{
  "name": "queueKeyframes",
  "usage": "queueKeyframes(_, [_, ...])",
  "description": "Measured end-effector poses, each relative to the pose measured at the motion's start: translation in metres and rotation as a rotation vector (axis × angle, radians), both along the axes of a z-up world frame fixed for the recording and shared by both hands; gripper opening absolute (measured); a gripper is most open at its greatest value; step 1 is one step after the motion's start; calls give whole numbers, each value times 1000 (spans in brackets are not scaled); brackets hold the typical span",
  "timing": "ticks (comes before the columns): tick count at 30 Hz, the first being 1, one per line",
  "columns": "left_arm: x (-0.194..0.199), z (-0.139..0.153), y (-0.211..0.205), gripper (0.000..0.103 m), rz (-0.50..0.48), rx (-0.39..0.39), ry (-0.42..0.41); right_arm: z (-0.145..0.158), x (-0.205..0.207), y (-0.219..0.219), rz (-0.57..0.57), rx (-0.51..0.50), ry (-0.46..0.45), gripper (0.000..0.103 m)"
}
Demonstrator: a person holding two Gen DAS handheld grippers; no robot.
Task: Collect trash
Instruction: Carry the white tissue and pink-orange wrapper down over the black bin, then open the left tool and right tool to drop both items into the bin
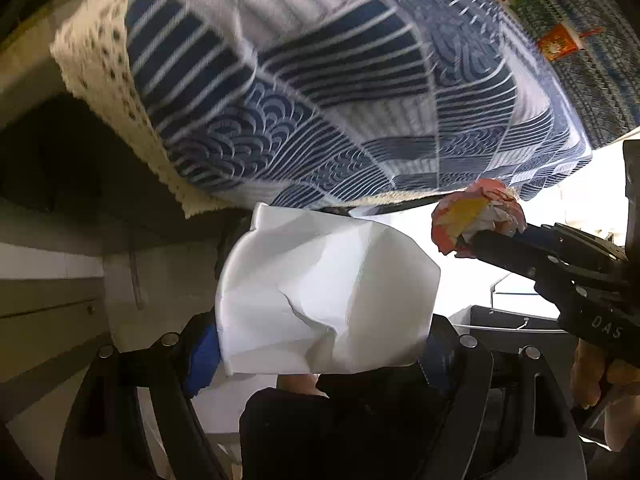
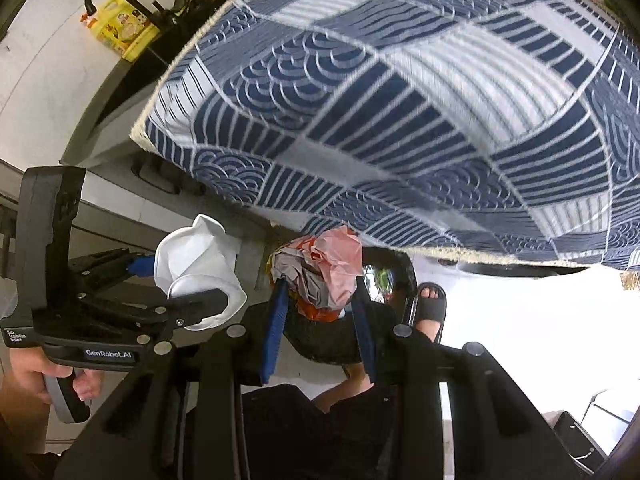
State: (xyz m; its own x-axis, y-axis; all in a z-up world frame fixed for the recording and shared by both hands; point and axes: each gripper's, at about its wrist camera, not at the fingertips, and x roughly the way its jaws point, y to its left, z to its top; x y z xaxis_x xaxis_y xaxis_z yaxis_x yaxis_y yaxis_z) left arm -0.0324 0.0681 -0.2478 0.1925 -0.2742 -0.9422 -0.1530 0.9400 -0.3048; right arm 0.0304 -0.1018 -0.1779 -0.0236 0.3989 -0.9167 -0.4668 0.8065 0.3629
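Left wrist view: my left hand-held gripper (image 1: 320,340) is clamped wide on a crumpled white paper cup (image 1: 320,292), which fills the gap between the blue-padded fingers. Above it hangs the edge of a table under a blue-and-white patterned cloth (image 1: 320,92) with a cream lace border. At right I see the right hand-held gripper (image 1: 476,240) pinching a crumpled red-and-yellow wrapper (image 1: 476,216), just beside the cup. More litter lies on the far cloth, too blurred to identify.

Right wrist view: the right hand-held gripper's jaws are closed tight on the wrapper (image 2: 320,276), held below the cloth's (image 2: 400,100) edge. Left of it, the left hand-held gripper (image 2: 200,280) holds the cup (image 2: 200,256); a hand (image 2: 36,380) grips its handle. A sandalled foot (image 2: 430,300) stands on the floor beneath. A yellow bottle (image 2: 120,32) sits far left.
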Motion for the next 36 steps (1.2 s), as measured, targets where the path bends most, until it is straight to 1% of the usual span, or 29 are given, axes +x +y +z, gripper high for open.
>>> queueKeyframes(10, [-2, -36, 4, 78, 16, 0, 71, -31, -12, -2, 11, -35, 73, 34])
queueKeyframes(17, [1, -53, 4, 78, 15, 4, 101, -49, -19, -2, 25, -52, 113, 34])
queueKeyframes(23, [3, -58, 3, 78, 9, 11, 116, -54, -20, -7, 5, -50, 130, 35])
queueKeyframes(29, [6, -52, 4, 78, 11, 18, 106, -55, -21, -6, 7, -49, 130, 35])
queueKeyframes(31, [7, -51, 4, 79, 13, 16, 107, -56, -20, -6, 5, -42, 135, 36])
queueKeyframes(32, [8, -50, 5, 79, 13, 15, 104, -55, -20, -6, 3, -36, 141, 39])
queueKeyframes(33, [8, -49, 6, 80, 16, 13, 101, -55, -20, -7, -2, -30, 145, 45])
queueKeyframes(35, [10, -46, 9, 89, 42, 15, 85, -54, -18, -9, -17, -34, 133, 50])
queueKeyframes(36, [10, -45, 10, 92, 48, 5, 82, -54, -17, -10, -23, -32, 139, 51])
